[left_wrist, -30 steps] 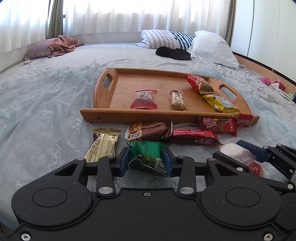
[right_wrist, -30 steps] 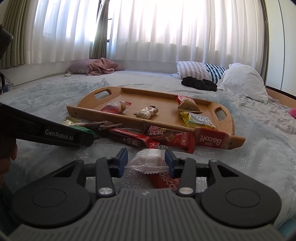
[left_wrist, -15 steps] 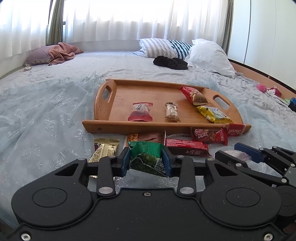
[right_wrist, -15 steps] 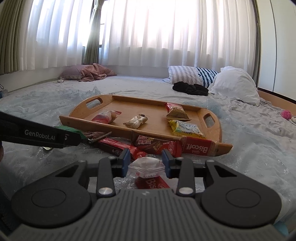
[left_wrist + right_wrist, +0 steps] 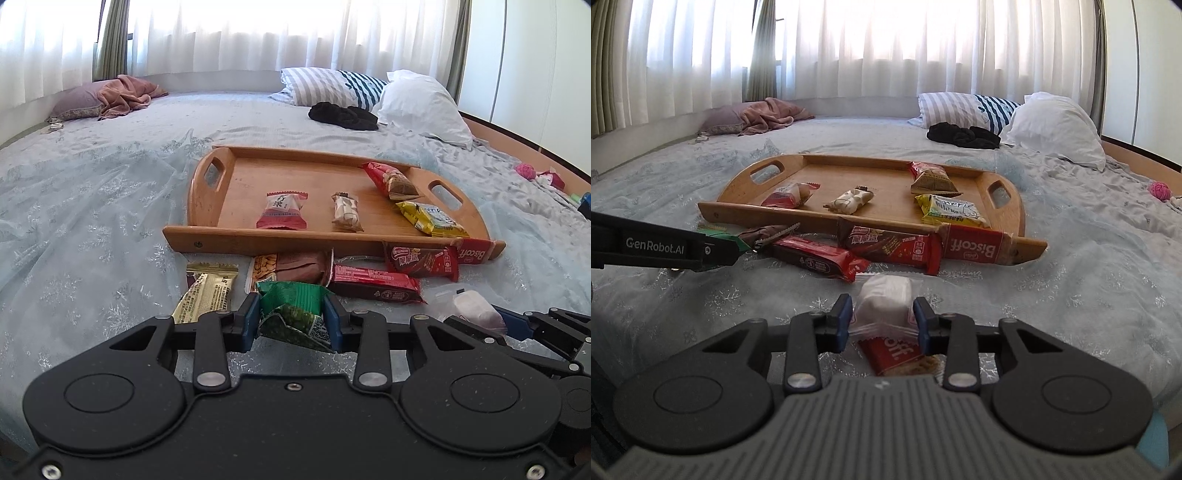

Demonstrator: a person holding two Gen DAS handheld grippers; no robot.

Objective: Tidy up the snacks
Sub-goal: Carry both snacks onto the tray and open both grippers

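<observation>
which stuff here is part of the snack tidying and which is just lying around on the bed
Part of the job:
- tray
- green packet in the left gripper
- white packet in the right gripper
- red bars
- Biscoff pack
- gold packet

Lying about:
- pillows
- black cloth
- pink blanket

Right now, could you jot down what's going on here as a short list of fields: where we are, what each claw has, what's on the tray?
Place: bed with pale blue cover
Left gripper: shut on green snack packet
Right gripper: shut on clear-wrapped white snack
Wooden tray: four wrapped snacks inside
Loose snacks: several wrappers on the cover before the tray's near rim
Under right gripper: red Biscoff packet
</observation>
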